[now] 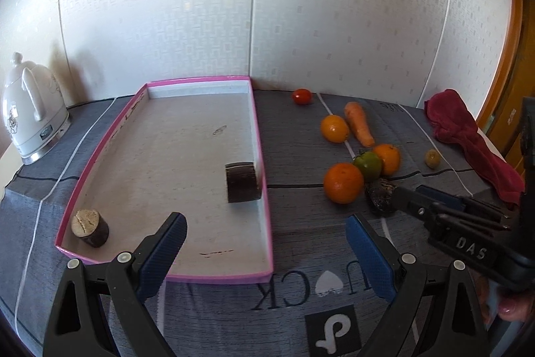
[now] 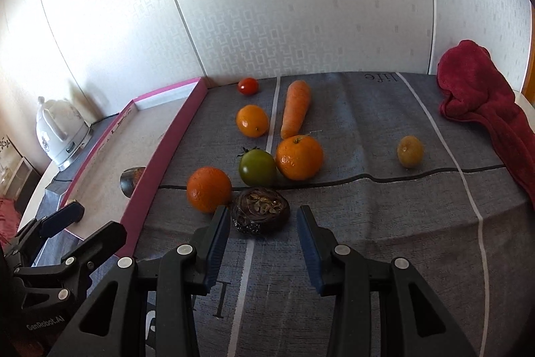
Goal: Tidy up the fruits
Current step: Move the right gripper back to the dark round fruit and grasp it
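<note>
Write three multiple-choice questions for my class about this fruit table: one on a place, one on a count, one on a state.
1. Where does the carrot lie? A inside the pink tray; B on the grey cloth; C on the red towel.
2. How many oranges lie on the cloth? A one; B five; C three.
3. How is the left gripper? A open and empty; B shut on a tomato; C shut on the carrot.
Key: 1 B, it rests on cloth beside an orange; 2 C, three show in both views; 3 A, nothing sits between its spread fingers.
</note>
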The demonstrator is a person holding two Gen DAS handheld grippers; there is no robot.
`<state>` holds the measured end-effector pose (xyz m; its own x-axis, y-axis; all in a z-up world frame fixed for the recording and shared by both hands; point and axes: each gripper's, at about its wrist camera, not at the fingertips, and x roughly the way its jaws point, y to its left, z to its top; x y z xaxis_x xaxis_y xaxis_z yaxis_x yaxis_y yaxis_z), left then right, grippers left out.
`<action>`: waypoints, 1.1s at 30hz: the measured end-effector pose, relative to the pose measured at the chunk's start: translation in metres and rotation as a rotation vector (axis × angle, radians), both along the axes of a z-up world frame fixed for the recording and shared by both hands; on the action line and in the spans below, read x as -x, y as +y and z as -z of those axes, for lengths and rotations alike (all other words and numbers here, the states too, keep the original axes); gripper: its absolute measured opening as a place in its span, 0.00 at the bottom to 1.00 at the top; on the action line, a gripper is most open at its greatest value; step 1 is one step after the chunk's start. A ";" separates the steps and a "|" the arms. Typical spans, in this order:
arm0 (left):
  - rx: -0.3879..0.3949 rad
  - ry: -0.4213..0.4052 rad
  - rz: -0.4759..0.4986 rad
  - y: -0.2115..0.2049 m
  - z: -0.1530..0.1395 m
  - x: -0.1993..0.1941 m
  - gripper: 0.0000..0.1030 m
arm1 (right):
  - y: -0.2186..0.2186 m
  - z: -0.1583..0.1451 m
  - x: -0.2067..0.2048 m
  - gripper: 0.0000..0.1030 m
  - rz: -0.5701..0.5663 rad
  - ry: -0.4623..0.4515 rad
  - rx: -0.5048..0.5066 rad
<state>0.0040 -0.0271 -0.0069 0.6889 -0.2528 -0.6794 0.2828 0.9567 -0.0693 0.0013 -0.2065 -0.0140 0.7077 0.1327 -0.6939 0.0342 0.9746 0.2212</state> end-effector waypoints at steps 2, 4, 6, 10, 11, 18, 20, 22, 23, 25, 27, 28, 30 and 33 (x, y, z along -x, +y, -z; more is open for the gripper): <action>-0.004 -0.003 0.002 -0.002 0.000 0.001 0.94 | 0.002 0.004 -0.003 0.40 -0.009 0.012 -0.004; -0.006 -0.003 -0.003 -0.001 0.000 0.001 0.94 | 0.006 0.008 -0.005 0.40 -0.020 0.024 0.003; -0.002 -0.001 -0.012 0.002 0.000 0.000 0.94 | 0.011 0.014 -0.009 0.40 -0.030 0.035 0.020; 0.018 0.011 -0.037 0.009 0.000 -0.003 0.94 | 0.015 0.019 -0.014 0.40 -0.022 0.029 0.054; 0.022 0.014 -0.040 0.010 0.001 -0.004 0.94 | 0.015 0.021 -0.016 0.42 -0.021 0.030 0.054; 0.019 0.013 -0.030 0.004 0.001 -0.003 0.94 | 0.017 0.022 -0.017 0.43 -0.020 0.019 0.058; 0.015 0.007 -0.024 -0.001 0.000 -0.002 0.94 | 0.017 0.024 -0.019 0.43 -0.022 0.029 0.058; 0.009 0.000 -0.020 -0.004 0.000 -0.002 0.94 | 0.015 0.024 -0.019 0.43 -0.022 0.025 0.043; 0.007 -0.003 -0.018 -0.005 0.000 -0.002 0.94 | 0.014 0.024 -0.019 0.42 -0.020 0.024 0.036; 0.003 -0.004 -0.008 -0.008 -0.001 -0.002 0.94 | 0.011 0.024 -0.019 0.41 -0.014 0.021 0.025; -0.007 -0.009 0.003 -0.012 -0.001 -0.002 0.94 | 0.008 0.024 -0.017 0.41 0.007 0.021 0.031; -0.017 -0.016 0.011 -0.015 -0.002 -0.002 0.94 | 0.005 0.024 -0.015 0.41 0.025 0.023 0.040; -0.038 -0.030 0.030 -0.019 -0.002 -0.003 0.94 | -0.003 0.023 -0.011 0.41 0.074 0.023 0.054; -0.074 -0.049 0.058 -0.027 -0.002 -0.003 0.94 | -0.014 0.023 -0.007 0.41 0.126 0.027 0.060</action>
<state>0.0068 -0.0542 -0.0048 0.7074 -0.2432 -0.6636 0.3390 0.9406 0.0167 0.0083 -0.2207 -0.0373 0.6972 0.0019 -0.7169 0.1620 0.9737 0.1602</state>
